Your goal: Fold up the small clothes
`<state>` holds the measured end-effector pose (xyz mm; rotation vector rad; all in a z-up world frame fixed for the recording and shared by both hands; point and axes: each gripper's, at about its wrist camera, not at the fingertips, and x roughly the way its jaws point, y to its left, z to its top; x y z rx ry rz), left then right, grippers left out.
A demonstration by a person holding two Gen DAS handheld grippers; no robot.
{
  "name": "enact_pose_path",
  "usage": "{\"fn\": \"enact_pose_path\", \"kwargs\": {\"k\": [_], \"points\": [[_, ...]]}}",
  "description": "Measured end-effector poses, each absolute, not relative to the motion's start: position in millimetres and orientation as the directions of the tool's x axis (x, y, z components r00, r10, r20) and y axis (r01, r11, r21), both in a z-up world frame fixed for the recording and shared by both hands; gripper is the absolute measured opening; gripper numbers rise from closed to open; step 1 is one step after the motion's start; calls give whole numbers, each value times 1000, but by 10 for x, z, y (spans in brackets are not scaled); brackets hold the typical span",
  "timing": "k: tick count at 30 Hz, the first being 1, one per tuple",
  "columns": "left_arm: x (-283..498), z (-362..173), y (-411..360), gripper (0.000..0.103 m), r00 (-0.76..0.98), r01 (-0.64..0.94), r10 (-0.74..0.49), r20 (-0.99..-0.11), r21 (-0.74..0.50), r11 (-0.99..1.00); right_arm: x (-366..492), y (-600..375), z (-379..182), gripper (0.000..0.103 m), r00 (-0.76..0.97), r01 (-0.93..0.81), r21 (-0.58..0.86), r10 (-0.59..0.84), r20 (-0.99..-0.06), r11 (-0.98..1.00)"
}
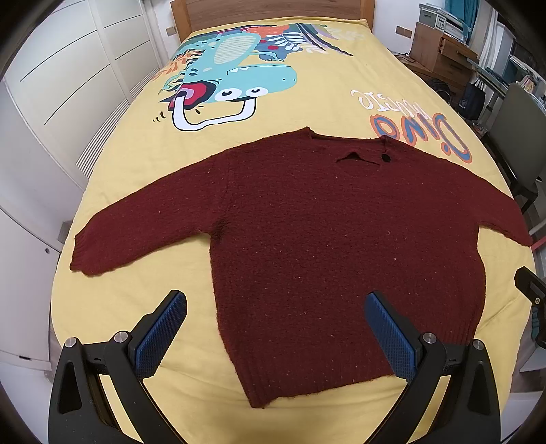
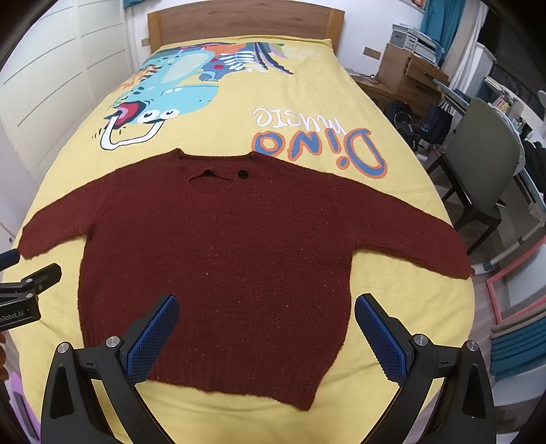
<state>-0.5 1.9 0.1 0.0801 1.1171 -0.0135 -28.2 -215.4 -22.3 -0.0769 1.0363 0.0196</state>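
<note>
Sweater: I see the maroon knit sweater (image 1: pixel 307 246) flat on the yellow dinosaur bedspread (image 1: pixel 136 191), sleeves spread, collar toward the headboard (image 1: pixel 273 13).
Left tool (image 1: pixel 274 336): fingers wide apart, holding nothing, above the sweater's hem.
Right tool (image 2: pixel 266 338): likewise spread and empty, over the hem's right part.

Your sweater (image 1: pixel 341 246) lies flat on the bed (image 1: pixel 143 191), neck toward the headboard (image 1: pixel 273 10), hem toward you, one sleeve out to each side. Your left gripper (image 1: pixel 275 336) hangs above the hem's left corner, your right gripper (image 2: pixel 267 340) above its right part, jaws spread. A wardrobe (image 1: pixel 61 85) stands left of the bed, a chair (image 2: pixel 484 164) and desk (image 2: pixel 409 78) right.
</note>
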Motion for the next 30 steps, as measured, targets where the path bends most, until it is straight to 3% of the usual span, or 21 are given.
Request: {"fn": "enact_pose_path", "kwargs": {"k": [30], "points": [[0,-50,49,102,426,47,23,-905,47,998,-301,-2143,-267,102,499,-59,-62,-25,-866,996]]}}
